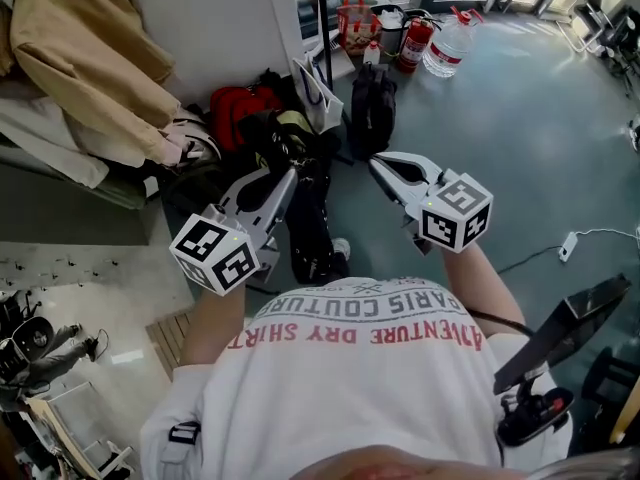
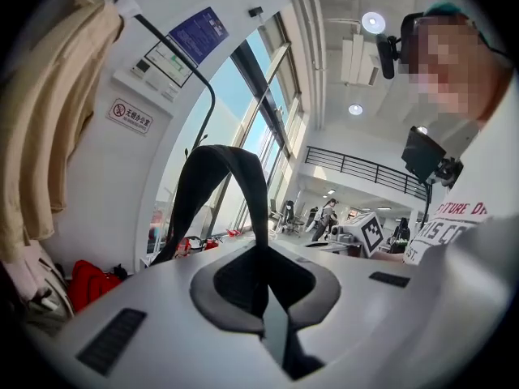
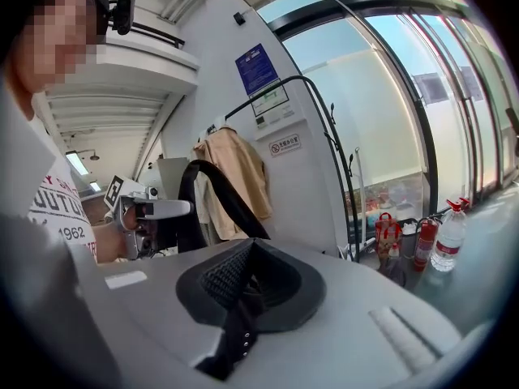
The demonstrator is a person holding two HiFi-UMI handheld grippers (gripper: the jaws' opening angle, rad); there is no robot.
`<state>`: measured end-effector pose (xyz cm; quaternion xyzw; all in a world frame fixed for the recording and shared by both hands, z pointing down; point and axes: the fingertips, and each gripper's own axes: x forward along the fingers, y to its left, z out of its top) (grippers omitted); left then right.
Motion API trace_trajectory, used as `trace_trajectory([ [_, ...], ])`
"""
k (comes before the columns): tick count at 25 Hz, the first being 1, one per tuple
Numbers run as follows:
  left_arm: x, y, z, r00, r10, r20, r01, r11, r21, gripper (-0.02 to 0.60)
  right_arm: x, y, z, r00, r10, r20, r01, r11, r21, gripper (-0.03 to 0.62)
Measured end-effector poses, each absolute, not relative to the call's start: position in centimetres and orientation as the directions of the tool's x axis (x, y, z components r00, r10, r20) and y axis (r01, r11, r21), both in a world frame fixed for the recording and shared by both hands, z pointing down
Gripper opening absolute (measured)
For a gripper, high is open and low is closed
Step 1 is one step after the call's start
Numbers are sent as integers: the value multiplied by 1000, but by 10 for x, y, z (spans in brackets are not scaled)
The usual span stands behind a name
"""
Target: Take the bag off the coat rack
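A black bag [image 1: 310, 230] hangs low between my two grippers, in front of the person's legs. My left gripper [image 1: 284, 182] is shut on one black strap [image 2: 237, 167], which loops up out of its jaws [image 2: 263, 272]. My right gripper [image 1: 386, 168] is shut on the other strap [image 3: 212, 186], a webbed band with rivets that runs through its jaws [image 3: 246, 259]. The black coat rack pole [image 3: 323, 113] curves up by the white wall, also seen as a thin bar [image 2: 188, 65]. A beige jacket [image 1: 82, 60] still hangs on it.
On the floor near the rack lie a red bag [image 1: 240, 103] and a black backpack [image 1: 372, 103]. Further off stand a fire extinguisher [image 1: 415, 43], a big water bottle [image 1: 450, 48] and a red basket [image 1: 355, 18]. A white power strip [image 1: 568, 246] lies at the right.
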<state>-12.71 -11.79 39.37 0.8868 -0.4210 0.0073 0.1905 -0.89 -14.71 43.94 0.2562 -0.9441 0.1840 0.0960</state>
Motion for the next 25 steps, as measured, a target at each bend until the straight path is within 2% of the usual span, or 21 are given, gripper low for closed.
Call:
trace_trajectory([
  [9,-98,52,366,571,-812,120,-793,-507,339,11,33,37,407,-878,-402,259,-463,849,-254,2],
  [19,-61,89,369,641,-751,157,-745,-561,361,11,40,58,380,-882,-428,196,-467,848,-249,2],
  [25,-50,146,353,673,-726,141,-723,-605,333,11,40,117,368,-873,-448,190,-484,845,-229,2],
])
